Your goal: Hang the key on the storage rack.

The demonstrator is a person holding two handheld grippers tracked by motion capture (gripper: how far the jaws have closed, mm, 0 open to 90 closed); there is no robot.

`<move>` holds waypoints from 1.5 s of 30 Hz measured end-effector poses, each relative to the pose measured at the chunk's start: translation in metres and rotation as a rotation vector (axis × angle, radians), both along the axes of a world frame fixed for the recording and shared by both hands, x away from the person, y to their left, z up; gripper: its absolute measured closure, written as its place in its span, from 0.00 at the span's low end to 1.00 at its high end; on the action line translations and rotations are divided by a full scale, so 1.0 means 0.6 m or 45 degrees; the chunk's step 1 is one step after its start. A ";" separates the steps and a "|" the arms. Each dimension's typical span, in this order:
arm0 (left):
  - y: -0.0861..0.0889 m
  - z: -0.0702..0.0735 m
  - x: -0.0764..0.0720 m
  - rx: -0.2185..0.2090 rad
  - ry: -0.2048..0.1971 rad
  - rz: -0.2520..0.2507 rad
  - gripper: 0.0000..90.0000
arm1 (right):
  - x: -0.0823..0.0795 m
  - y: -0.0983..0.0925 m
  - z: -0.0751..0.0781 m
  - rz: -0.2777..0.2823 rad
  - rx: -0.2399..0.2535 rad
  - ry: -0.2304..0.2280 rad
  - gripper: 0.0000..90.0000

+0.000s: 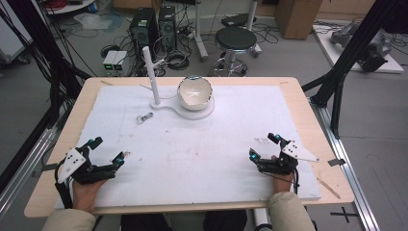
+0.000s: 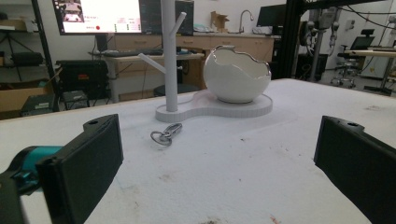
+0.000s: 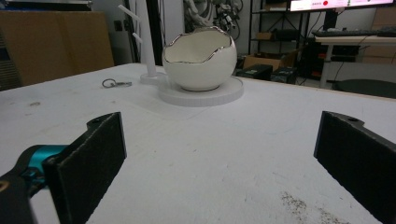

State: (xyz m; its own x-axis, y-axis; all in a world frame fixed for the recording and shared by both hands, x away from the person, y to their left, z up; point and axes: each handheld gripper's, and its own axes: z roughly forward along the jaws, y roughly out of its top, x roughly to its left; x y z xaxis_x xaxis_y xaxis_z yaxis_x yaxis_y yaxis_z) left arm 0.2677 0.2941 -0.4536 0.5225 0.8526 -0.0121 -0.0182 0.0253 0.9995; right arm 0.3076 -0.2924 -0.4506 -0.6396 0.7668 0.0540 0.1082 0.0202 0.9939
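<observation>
Both grippers' jaws wide, keyring [image 2: 166, 134] untouched

The near half of the worktop [image 1: 202, 163] lies bare between the left gripper [image 1: 108, 151] and the right gripper [image 1: 264, 147], giving open passage across. At the far middle stand the obstacles: a stand [image 1: 185, 108] with an upright branched post [image 1: 150, 74] and an egg-shaped bowl [image 1: 194, 93]. A keyring [image 1: 144, 117] lies flat just beside the stand's left. Both far corners are free.
</observation>
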 end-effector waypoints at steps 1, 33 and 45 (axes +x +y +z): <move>0.000 0.000 0.000 -0.003 0.004 0.002 0.02 | -0.001 0.000 0.000 0.002 -0.007 0.002 0.01; 0.017 0.092 0.068 0.091 0.219 0.045 0.02 | 0.000 -0.001 0.000 0.005 0.008 0.012 0.01; 0.011 0.133 0.139 0.261 0.386 0.024 0.02 | 0.001 -0.002 0.000 0.002 0.006 0.003 0.01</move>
